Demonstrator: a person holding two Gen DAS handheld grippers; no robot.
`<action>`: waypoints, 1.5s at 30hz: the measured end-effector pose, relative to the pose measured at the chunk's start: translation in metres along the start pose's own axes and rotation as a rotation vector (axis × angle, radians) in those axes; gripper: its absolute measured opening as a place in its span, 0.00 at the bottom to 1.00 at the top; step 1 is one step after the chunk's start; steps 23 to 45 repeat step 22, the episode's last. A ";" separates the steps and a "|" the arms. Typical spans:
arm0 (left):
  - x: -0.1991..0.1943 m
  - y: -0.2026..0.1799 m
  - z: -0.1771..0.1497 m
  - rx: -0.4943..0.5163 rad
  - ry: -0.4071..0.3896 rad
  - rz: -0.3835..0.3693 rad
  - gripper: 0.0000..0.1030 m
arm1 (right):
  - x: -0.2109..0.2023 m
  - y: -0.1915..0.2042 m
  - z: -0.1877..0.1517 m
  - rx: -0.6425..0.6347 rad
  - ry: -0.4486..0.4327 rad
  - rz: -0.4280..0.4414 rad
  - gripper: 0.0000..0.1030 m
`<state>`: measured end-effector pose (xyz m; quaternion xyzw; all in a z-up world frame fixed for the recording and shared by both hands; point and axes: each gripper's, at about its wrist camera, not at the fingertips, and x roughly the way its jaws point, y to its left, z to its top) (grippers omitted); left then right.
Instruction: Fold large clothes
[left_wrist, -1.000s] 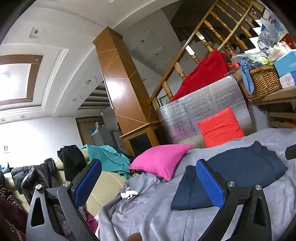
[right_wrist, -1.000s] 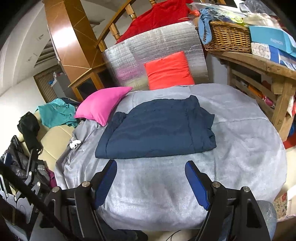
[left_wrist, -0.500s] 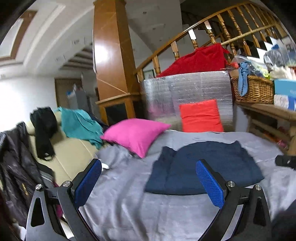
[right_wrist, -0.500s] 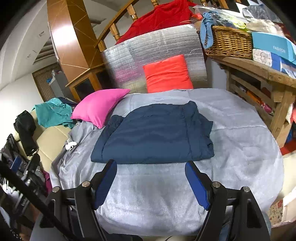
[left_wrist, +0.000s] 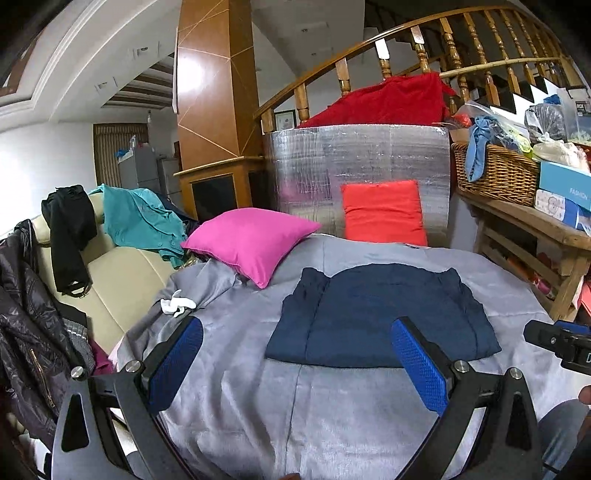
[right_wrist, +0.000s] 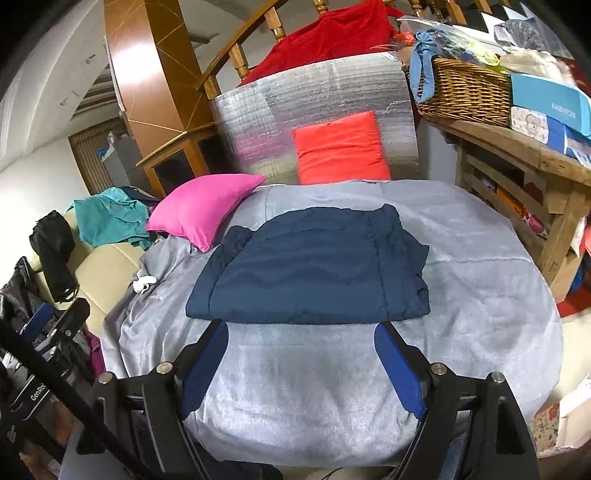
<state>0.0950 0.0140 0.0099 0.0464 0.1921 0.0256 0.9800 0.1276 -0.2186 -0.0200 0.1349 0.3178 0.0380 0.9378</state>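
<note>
We are holding both pairs of tongs over the near edge of a bed covered with a grey quilted blanket (right_wrist: 480, 295), and neither is gripping anything. The left tongs (left_wrist: 295, 365) are standing wide, with only blanket between their blue pads. The right tongs (right_wrist: 301, 363) are opening wider at this moment — nothing is lying between them either.

The navy blue folded garment (right_wrist: 314, 266), a flat padded rectangle, is lying in the middle of the frame in the right wrist view, just above the fingertips, its near hem almost touching them. Its long axis is running left to right across the picture, parallel to the line between the two pads. In the left wrist view the same garment (left_wrist: 384, 317) is sitting centre-right, so it is lying ahead and slightly right of the left tongs.

We are judging the right tongs nearer to the near hem. A bright pink square cushion (right_wrist: 203, 210) is resting at the garment's upper left, close to its far corner — we are reading that as the side with less room.
</note>
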 end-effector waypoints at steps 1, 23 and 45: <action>0.001 -0.001 0.000 0.002 0.007 -0.002 0.98 | 0.000 0.000 0.000 -0.003 -0.003 -0.001 0.82; 0.003 -0.003 -0.007 0.018 0.013 -0.017 0.98 | 0.013 0.008 0.001 -0.004 0.036 0.020 0.82; 0.003 -0.003 -0.007 0.018 0.013 -0.017 0.98 | 0.013 0.008 0.001 -0.004 0.036 0.020 0.82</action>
